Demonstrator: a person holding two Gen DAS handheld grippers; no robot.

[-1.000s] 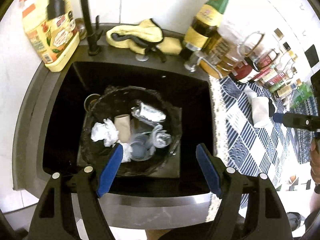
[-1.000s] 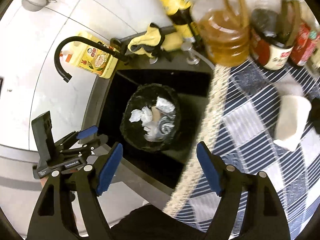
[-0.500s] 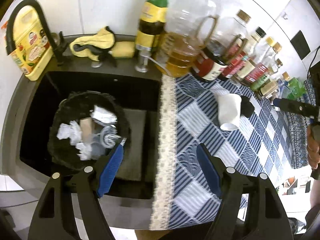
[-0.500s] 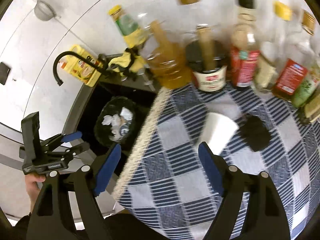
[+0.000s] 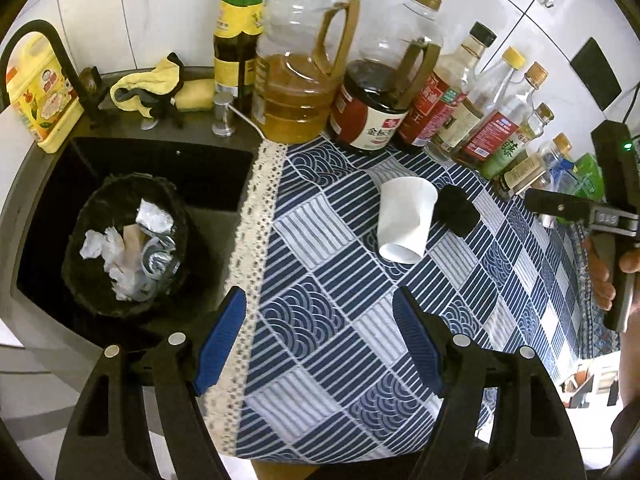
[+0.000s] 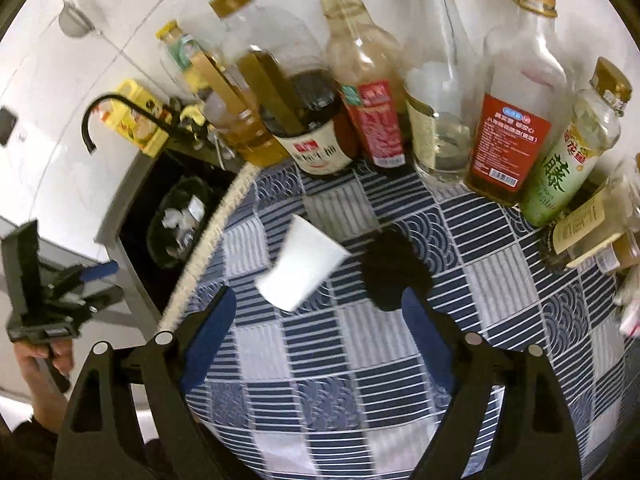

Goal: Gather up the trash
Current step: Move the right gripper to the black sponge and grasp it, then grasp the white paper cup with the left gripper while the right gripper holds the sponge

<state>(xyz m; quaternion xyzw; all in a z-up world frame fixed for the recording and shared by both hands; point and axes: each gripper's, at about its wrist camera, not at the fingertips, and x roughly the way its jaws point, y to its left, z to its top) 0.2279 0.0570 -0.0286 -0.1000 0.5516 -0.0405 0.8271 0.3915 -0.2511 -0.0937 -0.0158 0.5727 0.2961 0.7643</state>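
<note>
White paper cup [image 5: 406, 220] lies tipped beside a dark, perhaps crumpled, lump [image 5: 456, 210].

A matt white paper cup [image 5: 406, 219] lies on patterned cloth [image 5: 328, 320] beside glossy glass bottles [image 6: 516, 92].

The left wrist view looks steeply down from above the near desk edge, facing the tiled wall, straddling the black sink [image 5: 132, 160] and the blue-and-white patterned cloth [image 5: 332, 320]. The right wrist view sits further right and nearer the bottle row, angled down toward the same wall. Both views share the tipped white paper cup [image 5: 404, 220] [image 6: 304, 268], the crumpled black object [image 5: 456, 210] [image 6: 394, 272] and the black-lined trash bin [image 5: 100, 304] [image 6: 156, 248].
</note>
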